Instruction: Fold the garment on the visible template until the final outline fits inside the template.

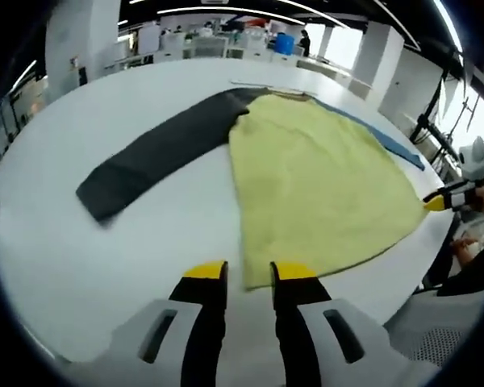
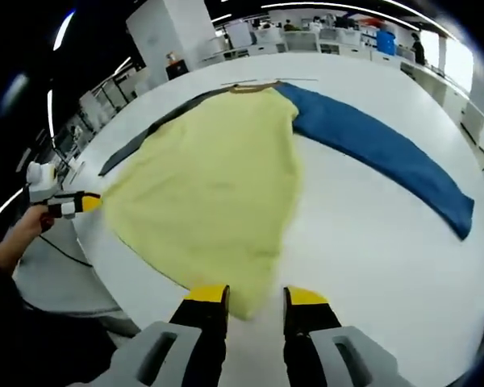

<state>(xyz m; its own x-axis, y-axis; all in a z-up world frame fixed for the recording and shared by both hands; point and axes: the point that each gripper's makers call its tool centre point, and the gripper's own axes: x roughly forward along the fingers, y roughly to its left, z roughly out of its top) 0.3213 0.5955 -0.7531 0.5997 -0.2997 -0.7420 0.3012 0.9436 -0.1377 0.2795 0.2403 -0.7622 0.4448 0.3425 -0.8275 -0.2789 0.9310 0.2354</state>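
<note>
In the left gripper view the dark sleeve (image 1: 149,157) runs from mid left up toward the collar, flat on the white table (image 1: 81,266). Right of it the yellow body of the garment (image 1: 315,185) fans down the middle, its lower left hem corner lying just above the left gripper (image 1: 248,272), whose jaws stand narrowly apart and hold nothing. At the right edge the other gripper's yellow tip touches the far hem corner.

In the right gripper view the yellow cloth fills the centre, the right gripper (image 2: 256,297) at its lower corner – jaws a little apart, hem just between them, grip not yet closed. The blue sleeve (image 2: 387,149) stretches to the right.

Risk: a one-sided pinch could drag the garment askew – or off the table edge, which runs close beside the hem
</note>
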